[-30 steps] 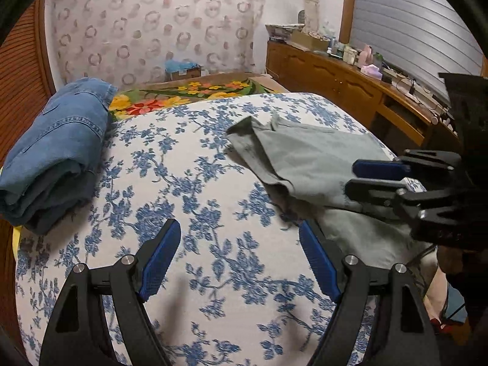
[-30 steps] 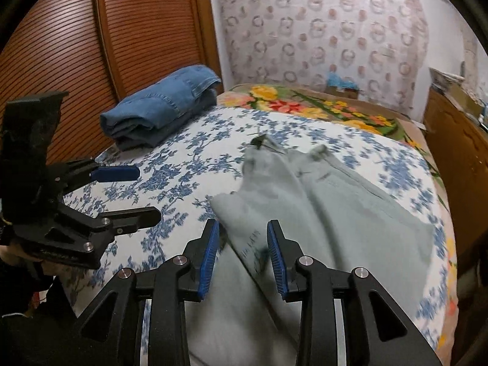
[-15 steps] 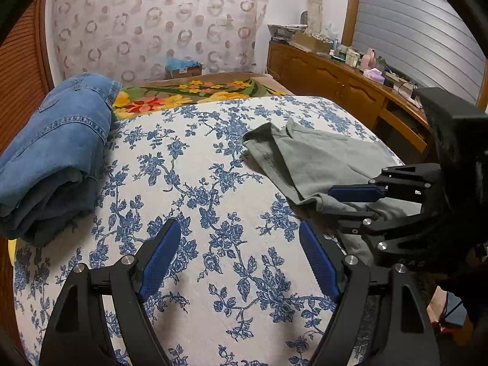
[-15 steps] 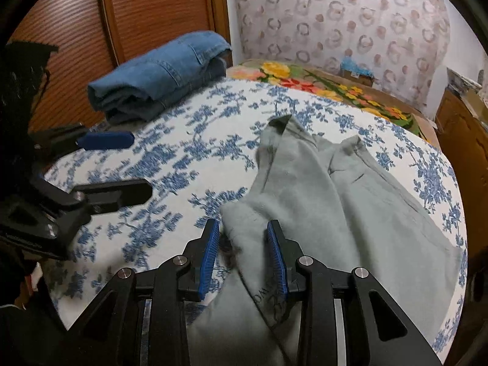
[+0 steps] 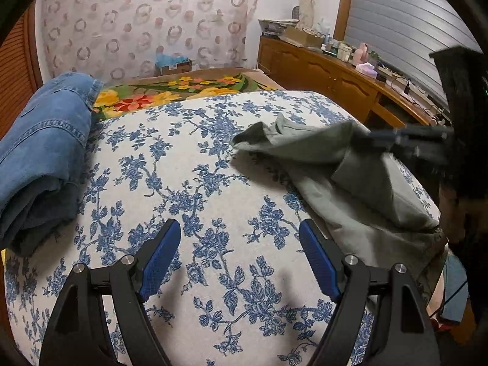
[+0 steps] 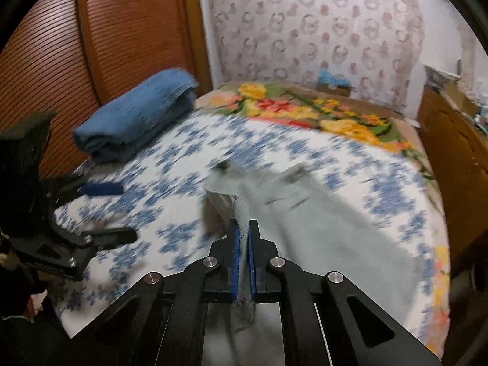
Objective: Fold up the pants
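Observation:
The grey-green pants (image 5: 360,177) lie rumpled on the right side of the floral bedspread (image 5: 195,183). My right gripper (image 6: 243,228) is shut on an edge of the pants (image 6: 305,222) and lifts the cloth off the bed; it also shows in the left wrist view (image 5: 375,140), blurred. My left gripper (image 5: 239,253) is open and empty, low over the bare bedspread to the left of the pants. It shows at the left of the right wrist view (image 6: 119,210).
Folded blue jeans (image 5: 39,152) lie at the bed's left side by the wooden wardrobe (image 6: 91,45). A flowered blanket (image 5: 170,91) covers the far end. A wooden sideboard (image 5: 335,76) with clutter runs along the right.
My right gripper has shut on the pants' edge and pulled it up and away from the bed. My left gripper has stayed open and shifted slightly over the bedspread.

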`<action>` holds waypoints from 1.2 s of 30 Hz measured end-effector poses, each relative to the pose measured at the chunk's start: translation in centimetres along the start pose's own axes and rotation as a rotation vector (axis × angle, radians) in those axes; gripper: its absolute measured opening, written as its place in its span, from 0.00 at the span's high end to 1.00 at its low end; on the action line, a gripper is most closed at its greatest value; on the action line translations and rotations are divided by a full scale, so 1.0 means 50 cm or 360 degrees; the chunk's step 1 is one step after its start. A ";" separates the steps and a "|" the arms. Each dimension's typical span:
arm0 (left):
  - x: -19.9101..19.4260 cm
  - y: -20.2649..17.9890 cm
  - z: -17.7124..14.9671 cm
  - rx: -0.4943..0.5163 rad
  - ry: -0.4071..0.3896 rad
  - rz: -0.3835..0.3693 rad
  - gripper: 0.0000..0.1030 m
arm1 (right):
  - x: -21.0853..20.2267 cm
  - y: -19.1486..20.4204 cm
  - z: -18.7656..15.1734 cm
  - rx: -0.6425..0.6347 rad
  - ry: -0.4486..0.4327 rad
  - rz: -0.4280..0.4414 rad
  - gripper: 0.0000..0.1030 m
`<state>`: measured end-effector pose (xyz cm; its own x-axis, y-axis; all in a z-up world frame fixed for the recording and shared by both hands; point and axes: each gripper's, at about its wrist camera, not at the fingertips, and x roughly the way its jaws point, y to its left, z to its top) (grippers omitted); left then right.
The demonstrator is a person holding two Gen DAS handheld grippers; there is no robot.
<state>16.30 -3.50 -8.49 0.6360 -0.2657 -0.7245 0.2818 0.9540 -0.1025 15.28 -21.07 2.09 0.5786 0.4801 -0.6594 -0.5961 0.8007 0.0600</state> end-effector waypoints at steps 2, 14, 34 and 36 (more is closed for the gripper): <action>0.006 -0.005 0.003 0.0008 0.0010 -0.0005 0.22 | -0.012 -0.028 0.003 0.0020 -0.0015 -0.0067 0.95; 0.028 -0.038 0.017 0.0070 0.0053 -0.0023 0.22 | 0.040 -0.149 -0.005 0.0171 0.0081 -0.0319 0.89; 0.114 -0.089 0.089 0.0161 0.0118 -0.0072 0.22 | 0.060 -0.125 -0.029 0.0081 0.0151 -0.0100 0.76; 0.126 -0.092 0.090 0.0170 0.0137 -0.0073 0.22 | 0.067 -0.129 -0.031 0.0078 0.0168 -0.0097 0.76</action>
<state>22.22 -10.20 -9.52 0.5581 -0.2912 -0.7770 0.3869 0.9197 -0.0667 20.20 -25.17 -1.69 0.5494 0.3915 -0.7382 -0.5323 0.8450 0.0520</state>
